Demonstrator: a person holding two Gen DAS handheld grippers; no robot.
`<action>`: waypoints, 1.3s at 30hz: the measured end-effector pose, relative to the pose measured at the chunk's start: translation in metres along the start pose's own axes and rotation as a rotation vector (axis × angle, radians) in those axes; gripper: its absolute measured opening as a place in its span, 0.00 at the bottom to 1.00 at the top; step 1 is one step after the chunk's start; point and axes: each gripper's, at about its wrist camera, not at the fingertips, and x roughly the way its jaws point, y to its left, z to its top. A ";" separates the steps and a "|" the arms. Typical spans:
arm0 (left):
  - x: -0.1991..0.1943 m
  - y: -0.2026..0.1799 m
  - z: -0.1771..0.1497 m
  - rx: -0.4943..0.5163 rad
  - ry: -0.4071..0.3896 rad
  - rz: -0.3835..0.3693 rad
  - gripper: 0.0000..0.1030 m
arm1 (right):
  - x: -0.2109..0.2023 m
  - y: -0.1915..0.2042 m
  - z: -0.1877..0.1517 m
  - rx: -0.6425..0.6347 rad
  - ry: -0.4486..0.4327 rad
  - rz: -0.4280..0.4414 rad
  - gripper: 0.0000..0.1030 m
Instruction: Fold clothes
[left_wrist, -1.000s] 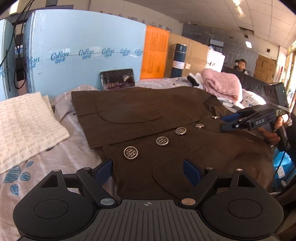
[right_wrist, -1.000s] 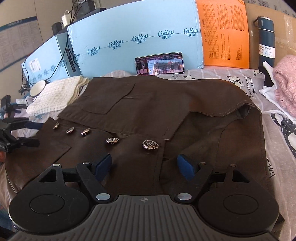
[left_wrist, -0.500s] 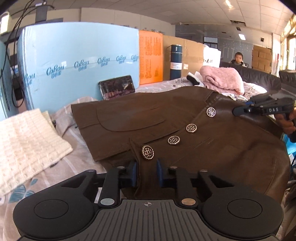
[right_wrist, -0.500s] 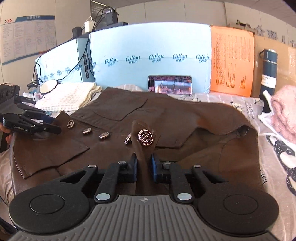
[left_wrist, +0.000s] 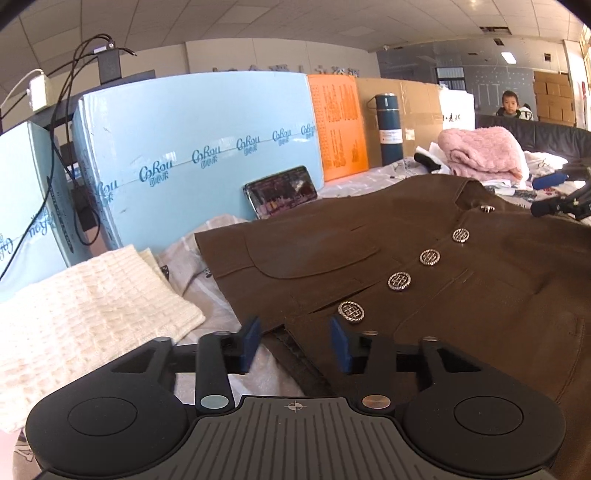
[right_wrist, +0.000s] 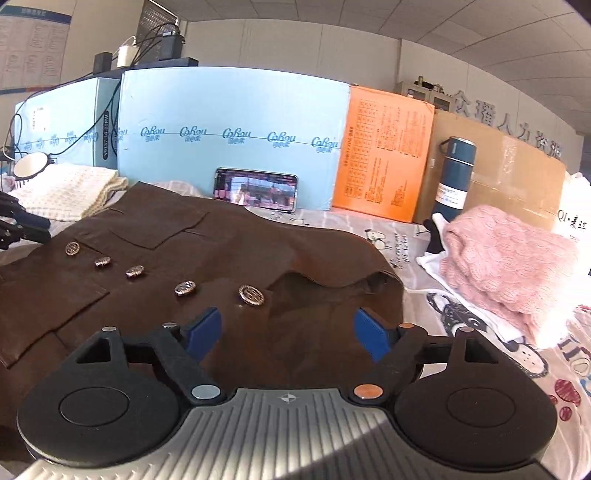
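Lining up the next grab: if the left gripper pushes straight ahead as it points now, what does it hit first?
Most likely the brown jacket: the open left gripper points at its near hem by the lowest button. Depth is unclear, so it may skim over the cloth.

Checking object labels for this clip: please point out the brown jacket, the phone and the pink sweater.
brown jacket (right_wrist: 221, 240): right wrist view, on its chest panel.
phone (right_wrist: 256, 189): right wrist view, middle of its lit screen.
pink sweater (left_wrist: 480, 149): left wrist view, top of the folded pile.

"CoRou" repeats in blue script along the light-blue foam board.
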 end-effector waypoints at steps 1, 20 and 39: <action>-0.006 -0.003 0.001 -0.005 -0.017 0.005 0.73 | -0.002 -0.004 -0.004 0.009 0.007 -0.017 0.81; -0.066 -0.101 0.007 0.148 -0.156 -0.084 0.98 | -0.030 -0.024 -0.047 0.173 -0.031 -0.046 0.87; -0.051 -0.139 -0.003 0.187 -0.074 -0.148 0.98 | -0.011 0.071 -0.043 0.036 -0.014 0.174 0.88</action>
